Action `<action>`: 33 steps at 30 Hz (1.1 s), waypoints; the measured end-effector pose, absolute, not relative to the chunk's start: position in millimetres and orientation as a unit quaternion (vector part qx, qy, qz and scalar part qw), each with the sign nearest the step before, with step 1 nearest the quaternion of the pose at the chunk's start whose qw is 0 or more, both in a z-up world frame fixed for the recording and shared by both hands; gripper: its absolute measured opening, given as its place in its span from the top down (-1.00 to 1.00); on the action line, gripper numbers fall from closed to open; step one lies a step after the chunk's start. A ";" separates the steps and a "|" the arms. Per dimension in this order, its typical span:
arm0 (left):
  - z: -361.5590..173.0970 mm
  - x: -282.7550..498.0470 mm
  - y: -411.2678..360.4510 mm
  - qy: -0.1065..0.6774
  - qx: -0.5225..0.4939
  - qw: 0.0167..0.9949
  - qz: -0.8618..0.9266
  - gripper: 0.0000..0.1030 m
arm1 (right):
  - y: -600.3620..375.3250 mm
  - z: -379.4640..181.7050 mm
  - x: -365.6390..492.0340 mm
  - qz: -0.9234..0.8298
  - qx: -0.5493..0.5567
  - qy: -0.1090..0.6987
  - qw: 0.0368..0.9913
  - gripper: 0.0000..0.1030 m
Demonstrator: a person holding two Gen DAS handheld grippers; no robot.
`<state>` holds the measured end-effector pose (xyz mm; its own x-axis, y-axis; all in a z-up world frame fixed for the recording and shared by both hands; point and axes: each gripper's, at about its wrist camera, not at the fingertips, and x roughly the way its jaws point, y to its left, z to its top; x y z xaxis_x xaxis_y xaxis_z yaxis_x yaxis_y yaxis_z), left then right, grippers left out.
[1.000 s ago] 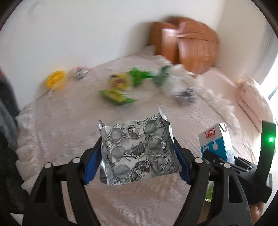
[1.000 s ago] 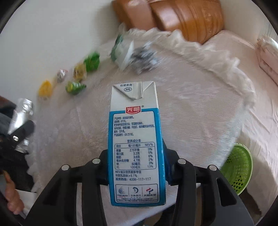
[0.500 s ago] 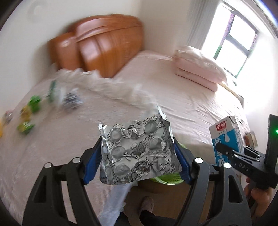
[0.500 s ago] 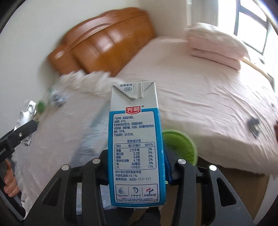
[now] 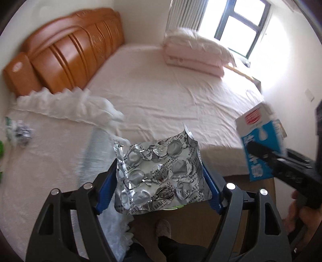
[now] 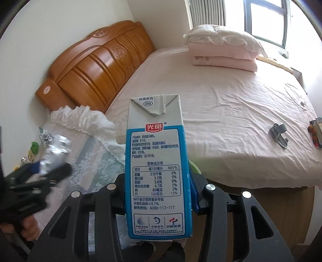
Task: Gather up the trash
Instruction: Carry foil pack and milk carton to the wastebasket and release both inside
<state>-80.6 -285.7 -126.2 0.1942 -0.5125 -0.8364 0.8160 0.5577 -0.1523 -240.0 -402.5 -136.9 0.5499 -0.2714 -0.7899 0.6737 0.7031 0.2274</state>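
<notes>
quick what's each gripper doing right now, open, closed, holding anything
Left gripper: closed on the empty foil blister pack.
Right gripper: closed on the blue and white milk carton.

This is a bedroom in a home. A wide bed (image 6: 231, 112) with a pink sheet fills the middle of both views. A carved wooden headboard (image 6: 98, 70) stands at the upper left, folded bedding and a pillow (image 6: 223, 48) lie at the upper right, below a window (image 6: 265, 18).
</notes>
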 end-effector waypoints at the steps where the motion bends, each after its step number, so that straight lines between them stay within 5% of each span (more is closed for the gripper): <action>1: -138.3 -81.1 -296.4 0.464 0.172 0.749 -0.440 -0.41 | -407.4 -137.9 -242.2 -0.283 0.264 0.383 0.839 0.14; 6: -179.2 -80.1 -329.5 0.489 0.185 0.732 -0.437 -0.45 | -423.8 -141.9 -248.1 -0.290 0.268 0.389 0.832 0.14; 10: -190.0 -79.4 -342.5 0.504 0.178 0.725 -0.434 -0.67 | -435.4 -145.9 -249.7 -0.292 0.270 0.392 0.830 0.14; 15: -170.1 -80.9 -341.5 0.484 0.161 0.739 -0.440 -0.85 | -440.3 -148.6 -247.0 -0.283 0.271 0.393 0.832 0.14; 30: -90.1 -70.8 -276.1 0.418 0.116 0.795 -0.424 -0.85 | -421.9 -185.3 -198.3 -0.227 0.271 0.423 0.834 0.09; 33: -86.0 -65.2 -261.1 0.418 0.107 0.803 -0.410 -0.85 | -413.6 -201.5 -185.0 -0.224 0.272 0.433 0.830 -0.67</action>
